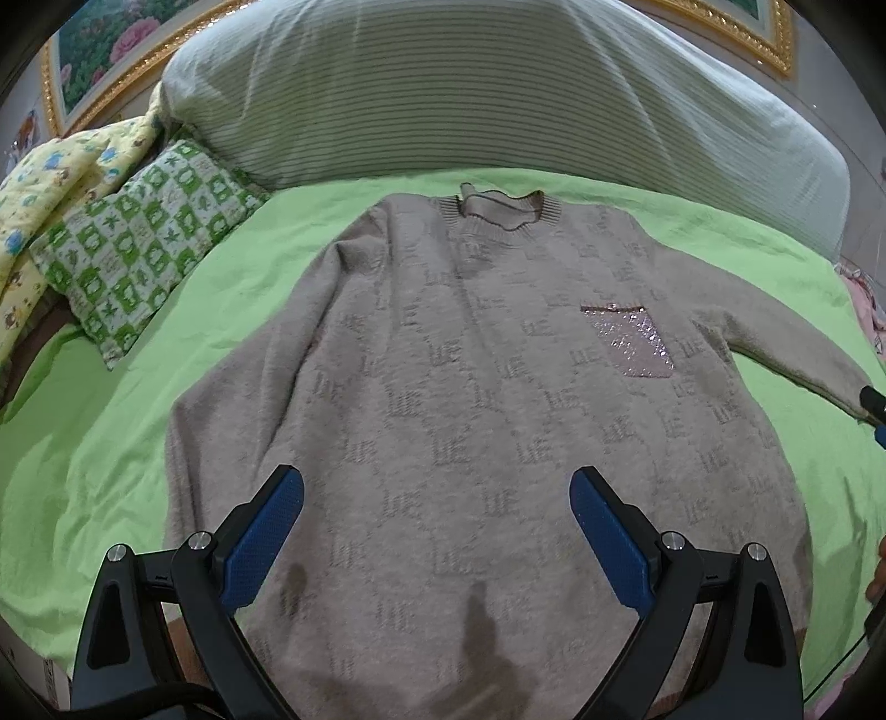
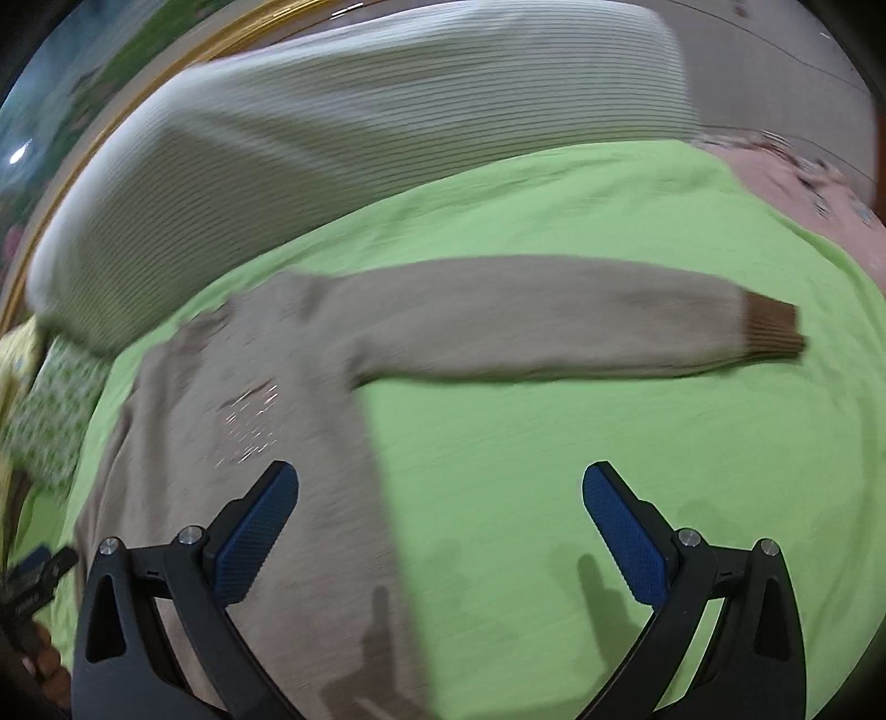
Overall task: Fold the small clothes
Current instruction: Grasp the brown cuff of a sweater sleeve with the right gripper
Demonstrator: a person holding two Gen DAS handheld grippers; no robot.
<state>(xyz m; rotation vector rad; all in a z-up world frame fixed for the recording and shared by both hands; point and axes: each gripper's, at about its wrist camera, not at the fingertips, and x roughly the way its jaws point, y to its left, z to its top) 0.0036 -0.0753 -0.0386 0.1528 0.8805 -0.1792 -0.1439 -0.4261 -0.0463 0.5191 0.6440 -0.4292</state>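
Here, spread flat and face-up across the middle of the bed (image 1: 127, 443): a beige sweater (image 1: 470, 387), collar toward the head edge. Soft, limp, likely light knit; best pinched at the brown cuff (image 2: 772, 329). Left claw (image 1: 437, 498) and right claw (image 2: 440, 493) both apart, empty.

Each claw (image 1: 437, 493) has 2 black arms, blue textured pads (image 1: 266, 540), silver screws.

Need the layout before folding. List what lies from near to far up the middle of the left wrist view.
left gripper, jaws open → beige sweater, spread flat → its neckline → green sheet → striped pillow → gold picture frame.
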